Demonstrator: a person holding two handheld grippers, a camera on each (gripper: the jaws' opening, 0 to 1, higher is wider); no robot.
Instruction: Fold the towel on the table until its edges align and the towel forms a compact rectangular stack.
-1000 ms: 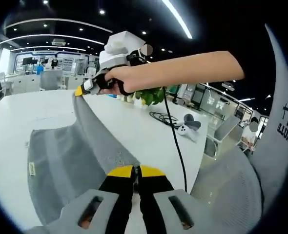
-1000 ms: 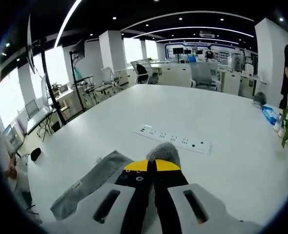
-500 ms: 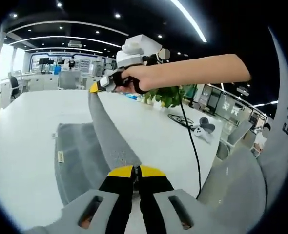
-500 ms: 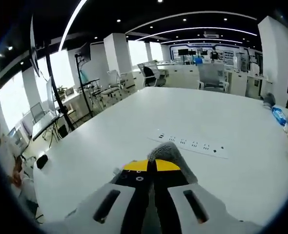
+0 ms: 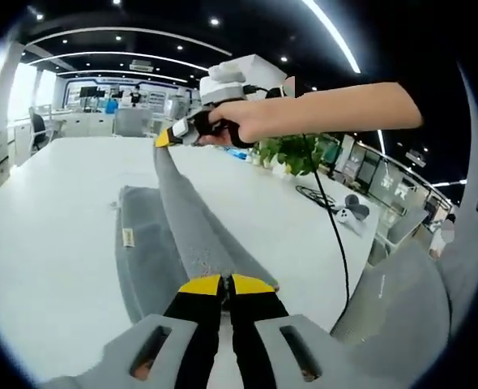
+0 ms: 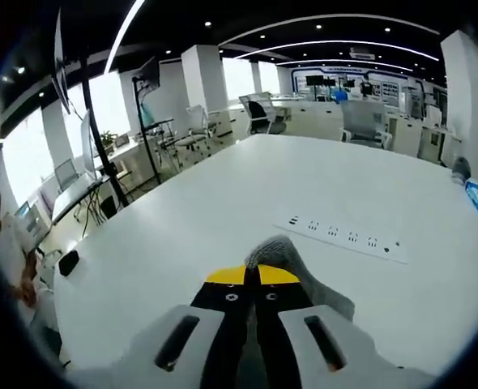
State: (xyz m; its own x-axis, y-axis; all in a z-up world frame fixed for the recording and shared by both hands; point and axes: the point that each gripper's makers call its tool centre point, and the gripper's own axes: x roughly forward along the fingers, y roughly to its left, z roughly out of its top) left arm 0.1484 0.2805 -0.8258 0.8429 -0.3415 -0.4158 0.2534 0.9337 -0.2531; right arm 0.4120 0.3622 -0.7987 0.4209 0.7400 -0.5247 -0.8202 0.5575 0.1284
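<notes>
Got my left gripper (image 5: 226, 284) pinched tight on one corner of the grey terry towel (image 5: 192, 235), right gripper (image 6: 253, 275) clamped on another, edge stretched taut above the white table (image 5: 53, 219).

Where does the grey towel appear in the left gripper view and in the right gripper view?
Left gripper view: the grey towel runs from the left gripper at bottom centre up to the right gripper, its lower layer lying on the white table.
Right gripper view: a bunched towel corner pokes up just above the right gripper, bottom centre.
Shared landmark: the white table.
</notes>
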